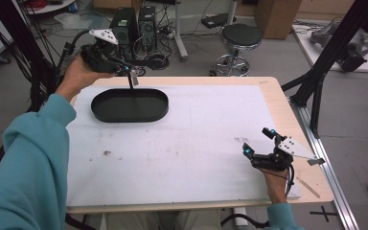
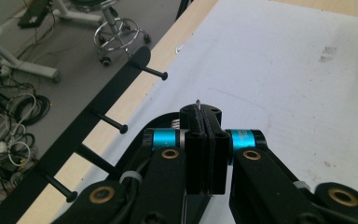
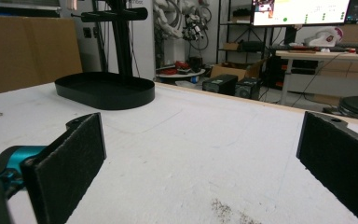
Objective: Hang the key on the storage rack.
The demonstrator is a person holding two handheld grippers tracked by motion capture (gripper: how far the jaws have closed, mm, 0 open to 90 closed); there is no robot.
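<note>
A black stand has an oval tray [image 1: 146, 106] [image 3: 105, 91] as its base, at the far left of the table. A post [image 1: 131, 87] [image 3: 121, 42] rises from the tray. In the left gripper view its peg bar [image 2: 98, 107] runs slantwise just left of my jaws, with several pegs [image 2: 154, 73] sticking out. My left gripper [image 1: 130, 71] [image 2: 201, 112] hovers by the top of the post. It is shut, and a small metal tip [image 2: 198, 102] pokes out between the pads. My right gripper [image 1: 258, 142] [image 3: 205, 158] is low over the mat at the front right, open and holding nothing.
A white mat [image 1: 187, 143] with a few dark stains covers the wooden table [image 1: 273, 91]. A thin wooden strip [image 1: 309, 187] lies at the front right corner. Beyond the far edge are a stool [image 1: 239, 40] and computer towers [image 1: 134, 24]. Black frame legs [image 1: 316, 81] stand at the right.
</note>
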